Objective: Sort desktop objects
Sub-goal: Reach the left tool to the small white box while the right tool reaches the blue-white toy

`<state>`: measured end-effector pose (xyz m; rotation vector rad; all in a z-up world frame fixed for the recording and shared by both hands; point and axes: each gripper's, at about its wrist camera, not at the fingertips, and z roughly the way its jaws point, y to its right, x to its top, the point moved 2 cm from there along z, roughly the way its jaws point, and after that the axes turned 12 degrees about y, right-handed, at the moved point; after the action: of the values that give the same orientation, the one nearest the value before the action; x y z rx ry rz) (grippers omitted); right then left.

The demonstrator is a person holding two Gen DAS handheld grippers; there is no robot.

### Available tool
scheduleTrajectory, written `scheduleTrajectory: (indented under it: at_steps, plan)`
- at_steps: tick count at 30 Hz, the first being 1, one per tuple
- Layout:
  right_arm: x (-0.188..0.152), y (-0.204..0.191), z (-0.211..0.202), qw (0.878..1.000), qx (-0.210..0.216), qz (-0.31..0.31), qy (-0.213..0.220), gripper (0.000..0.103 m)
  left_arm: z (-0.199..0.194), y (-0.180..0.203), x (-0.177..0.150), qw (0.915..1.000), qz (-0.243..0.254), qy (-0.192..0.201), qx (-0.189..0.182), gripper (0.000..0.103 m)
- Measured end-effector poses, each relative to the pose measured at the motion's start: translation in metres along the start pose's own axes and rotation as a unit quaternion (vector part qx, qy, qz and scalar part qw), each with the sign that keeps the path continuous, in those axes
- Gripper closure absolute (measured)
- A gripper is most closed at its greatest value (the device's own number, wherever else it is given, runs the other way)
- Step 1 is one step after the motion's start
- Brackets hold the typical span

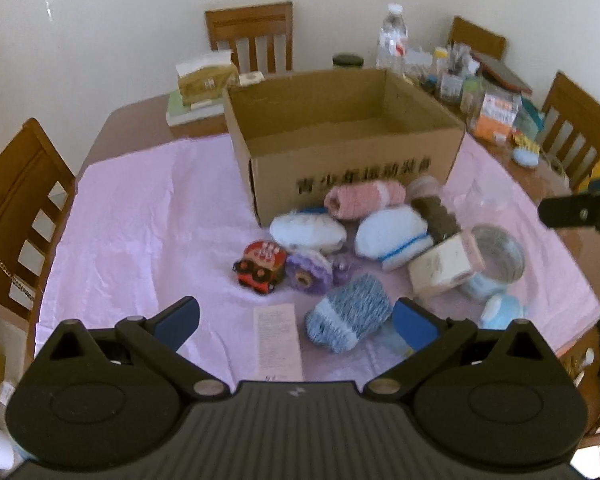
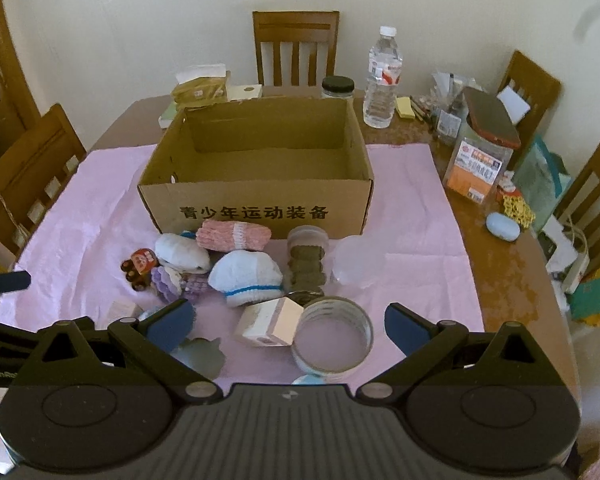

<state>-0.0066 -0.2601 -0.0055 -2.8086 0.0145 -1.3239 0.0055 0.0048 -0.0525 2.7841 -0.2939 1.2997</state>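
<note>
Right wrist: open brown cardboard box [image 2: 256,184], empty, black lettering

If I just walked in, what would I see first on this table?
First, the big open brown cardboard box in the middle of the pink cloth; no items show inside it. Right in front lies a heap of rolled knitted socks, like the white blue-striped one, plus a clear tape roll nearest the camera.

Left gripper [image 1: 296,320], jaws wide, hovers above socks [image 1: 348,322] before cardboard box [image 1: 340,152].

Matt cardboard box [image 2: 256,204], knitted wool socks [image 2: 246,276], creased pink cloth [image 2: 416,256], glossy wooden table [image 2: 496,264].
</note>
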Motion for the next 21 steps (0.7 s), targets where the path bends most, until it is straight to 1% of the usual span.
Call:
scheduleTrajectory:
  at_steps: [2, 5, 8, 11, 17, 21]
  plan:
    - [-0.004, 0.000, 0.003, 1.000, 0.003, -0.010, -0.001, 0.000, 0.005, -0.004, -0.006, 1.0000, -0.003, -0.004, -0.002, 0.000]
    - [-0.012, 0.000, 0.008, 1.000, 0.017, -0.018, -0.003, 0.000, 0.008, -0.007, -0.016, 1.0000, 0.000, 0.001, -0.004, 0.000]
    - [-0.022, -0.001, 0.011, 0.999, 0.030, -0.041, -0.005, 0.000, 0.012, -0.011, -0.026, 0.9999, 0.005, 0.007, -0.013, 0.000]
    - [-0.031, -0.002, 0.014, 0.998, 0.018, -0.060, -0.006, 0.000, 0.017, -0.014, -0.034, 0.9999, 0.012, 0.006, -0.008, 0.000]
    - [-0.041, 0.001, 0.015, 0.998, 0.004, -0.060, -0.007, 0.000, 0.033, -0.019, -0.052, 0.9993, 0.035, -0.011, -0.006, 0.001]
    - [-0.045, 0.002, 0.017, 0.999, -0.001, -0.053, -0.013, 0.000, 0.046, -0.026, -0.059, 0.9995, 0.021, -0.020, -0.012, 0.001]
